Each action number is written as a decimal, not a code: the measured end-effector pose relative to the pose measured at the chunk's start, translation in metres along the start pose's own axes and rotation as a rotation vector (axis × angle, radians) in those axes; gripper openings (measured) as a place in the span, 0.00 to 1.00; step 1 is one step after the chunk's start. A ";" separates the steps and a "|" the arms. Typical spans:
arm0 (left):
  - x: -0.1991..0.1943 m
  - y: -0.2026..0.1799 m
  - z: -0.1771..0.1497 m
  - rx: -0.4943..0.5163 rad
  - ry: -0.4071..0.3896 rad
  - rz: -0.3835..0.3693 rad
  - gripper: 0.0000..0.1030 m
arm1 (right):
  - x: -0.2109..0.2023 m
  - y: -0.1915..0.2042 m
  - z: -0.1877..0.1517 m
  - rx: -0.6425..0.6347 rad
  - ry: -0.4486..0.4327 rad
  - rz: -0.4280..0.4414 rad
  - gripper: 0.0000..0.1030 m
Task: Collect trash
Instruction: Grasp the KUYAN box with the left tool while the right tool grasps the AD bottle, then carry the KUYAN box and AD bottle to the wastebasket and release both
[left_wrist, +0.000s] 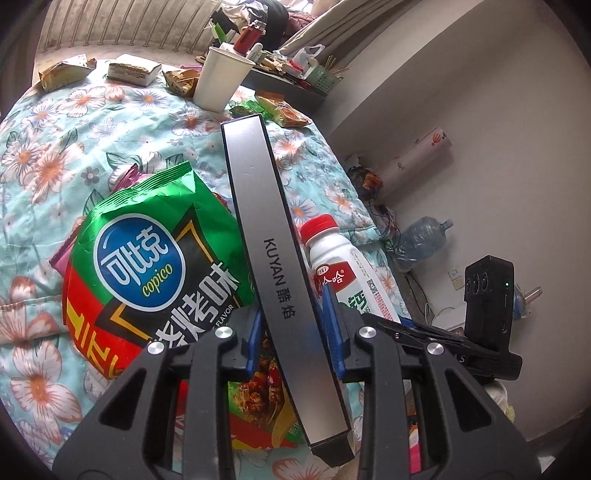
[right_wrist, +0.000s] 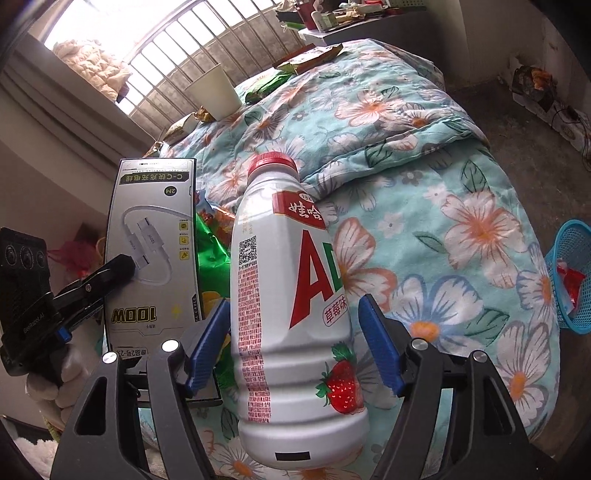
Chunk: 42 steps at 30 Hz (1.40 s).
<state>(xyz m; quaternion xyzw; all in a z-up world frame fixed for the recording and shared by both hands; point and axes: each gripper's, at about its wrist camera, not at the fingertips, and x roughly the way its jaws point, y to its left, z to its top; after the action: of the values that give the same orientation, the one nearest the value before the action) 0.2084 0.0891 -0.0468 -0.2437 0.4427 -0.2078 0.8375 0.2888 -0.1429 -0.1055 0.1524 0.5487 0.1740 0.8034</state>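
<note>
My left gripper (left_wrist: 295, 336) is shut on a long grey cable box (left_wrist: 258, 206), its blue pads pressing the box's two narrow sides. The box juts forward over a green and red chip bag (left_wrist: 147, 266) lying on the floral quilt (left_wrist: 92, 147). In the right wrist view the same box (right_wrist: 151, 236) stands at the left with the left gripper's black finger across it. A white, red-capped strawberry milk bottle (right_wrist: 291, 295) sits between the fingers of my right gripper (right_wrist: 295, 343), which is open; a gap shows beside the right pad (right_wrist: 380, 347).
A white paper cup (left_wrist: 221, 81) stands at the far side of the bed among snack wrappers (left_wrist: 284, 110) and a small carton (left_wrist: 133, 72). A blue mesh basket (right_wrist: 570, 280) holding red scraps stands on the floor at the right. A large water jug (left_wrist: 421, 240) lies by the wall.
</note>
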 end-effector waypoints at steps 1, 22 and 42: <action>0.000 -0.001 -0.001 0.001 -0.001 0.000 0.26 | 0.003 -0.001 0.001 0.002 0.001 0.000 0.67; -0.018 -0.033 -0.006 0.104 -0.021 0.080 0.19 | -0.045 -0.050 -0.044 0.243 -0.222 0.208 0.59; -0.012 -0.119 -0.005 0.233 -0.042 0.182 0.19 | -0.093 -0.106 -0.069 0.306 -0.398 0.331 0.59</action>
<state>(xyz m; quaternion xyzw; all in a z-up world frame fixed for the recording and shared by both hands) 0.1822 -0.0001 0.0293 -0.1081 0.4182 -0.1758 0.8846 0.2052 -0.2753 -0.0990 0.3900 0.3681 0.1847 0.8236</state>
